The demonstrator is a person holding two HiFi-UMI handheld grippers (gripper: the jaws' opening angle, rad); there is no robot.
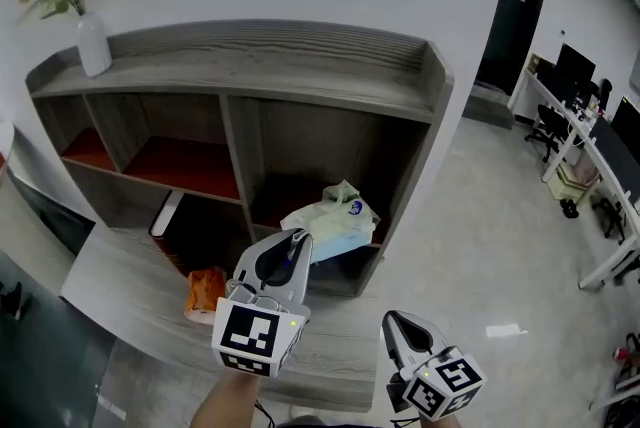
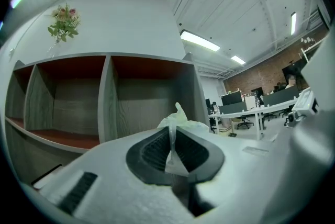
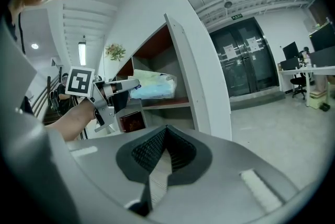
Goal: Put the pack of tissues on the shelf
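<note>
Head view: pack (image 1: 330, 221) lies at the mouth of the shelf's (image 1: 280, 66) lower right bay, with the left gripper (image 1: 298, 236) at its near end.
Grip: jaws pinched nearly together on a thin flap of the pack's wrapper, probably because the body is too wide and soft to span.
Aim: left gripper points level, which suits pushing the pack straight into the bay.
Spare tongs: right gripper (image 1: 396, 322) has its jaws together with nothing in them. It hangs low and to the side, clear of the shelf, likely just out of the way.
Look: soft and crumpled, pale yellow-green plastic above, light blue below, a small round blue mark, wrapper bunched to a peak.
Contact: whether the pack rests on the bay floor I cannot tell.
</note>
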